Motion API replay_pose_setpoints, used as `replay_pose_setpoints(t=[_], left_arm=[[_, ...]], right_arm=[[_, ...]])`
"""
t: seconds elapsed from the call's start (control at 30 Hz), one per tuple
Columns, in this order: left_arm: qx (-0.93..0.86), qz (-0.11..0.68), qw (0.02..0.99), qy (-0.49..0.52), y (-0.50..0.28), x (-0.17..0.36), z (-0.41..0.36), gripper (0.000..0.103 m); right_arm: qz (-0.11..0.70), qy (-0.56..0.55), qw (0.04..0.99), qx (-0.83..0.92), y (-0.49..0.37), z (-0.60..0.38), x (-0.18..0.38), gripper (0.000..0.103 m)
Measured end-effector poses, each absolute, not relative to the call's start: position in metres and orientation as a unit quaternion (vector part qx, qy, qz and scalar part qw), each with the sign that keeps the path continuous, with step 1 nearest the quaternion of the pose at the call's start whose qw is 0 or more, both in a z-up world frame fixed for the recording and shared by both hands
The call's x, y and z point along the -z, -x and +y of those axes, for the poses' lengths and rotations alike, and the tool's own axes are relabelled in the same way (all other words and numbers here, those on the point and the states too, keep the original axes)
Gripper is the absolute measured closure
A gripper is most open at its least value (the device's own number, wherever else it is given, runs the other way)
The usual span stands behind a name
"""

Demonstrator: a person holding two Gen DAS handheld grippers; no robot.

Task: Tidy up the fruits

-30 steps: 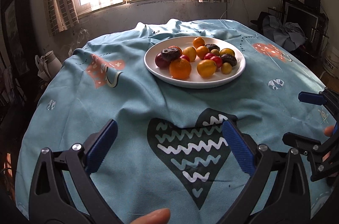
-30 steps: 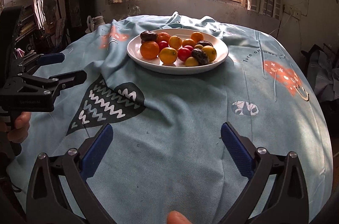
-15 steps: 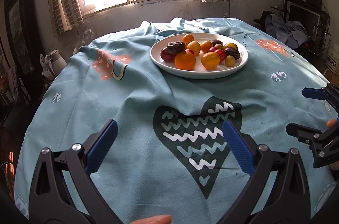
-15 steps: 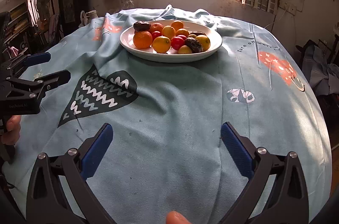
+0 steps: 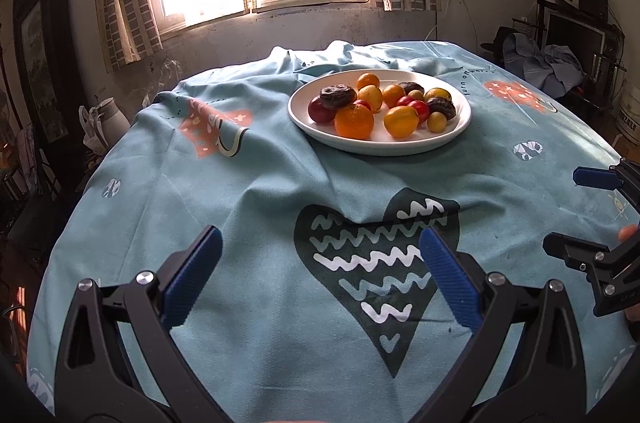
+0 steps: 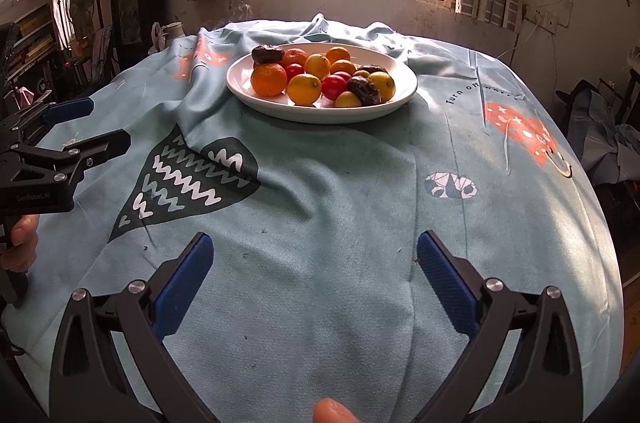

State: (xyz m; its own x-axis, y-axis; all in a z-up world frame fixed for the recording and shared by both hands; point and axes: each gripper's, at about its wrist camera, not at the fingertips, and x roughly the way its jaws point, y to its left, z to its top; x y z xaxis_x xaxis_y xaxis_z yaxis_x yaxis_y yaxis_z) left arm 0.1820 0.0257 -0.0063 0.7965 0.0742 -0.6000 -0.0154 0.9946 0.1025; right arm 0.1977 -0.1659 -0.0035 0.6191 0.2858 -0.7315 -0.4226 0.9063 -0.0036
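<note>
A white plate (image 5: 304,121) (image 6: 404,93) at the far middle of the table holds several fruits: an orange (image 5: 354,121) (image 6: 269,79), yellow ones (image 5: 401,121) (image 6: 304,89), red ones (image 6: 334,86) and dark wrinkled ones (image 5: 338,95) (image 6: 363,90). My left gripper (image 5: 318,273) is open and empty, well short of the plate, over a dark heart print. My right gripper (image 6: 314,277) is open and empty, also well short of the plate. Each gripper shows at the edge of the other's view, the right one (image 5: 576,211) and the left one (image 6: 106,125).
A light blue tablecloth (image 5: 260,183) with wrinkles covers the round table. The cloth is bunched up behind the plate (image 6: 320,23). A wall with a bright window stands behind. Furniture and clutter surround the table on both sides.
Both grippers have drawn back and tilted slightly, so the plate now sits farther off in both views. Both stay open and empty. The fruits have not moved.
</note>
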Motion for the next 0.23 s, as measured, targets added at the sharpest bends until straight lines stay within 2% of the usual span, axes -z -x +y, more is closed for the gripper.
replay_pose_setpoints(t=[0.23], left_arm=[[-0.026, 0.325, 0.945, -0.039, -0.1834, 0.0087, 0.0293, 0.002]], right_arm=[[0.389, 0.088, 0.895, -0.197, -0.1977, -0.1659, 0.0035, 0.001]])
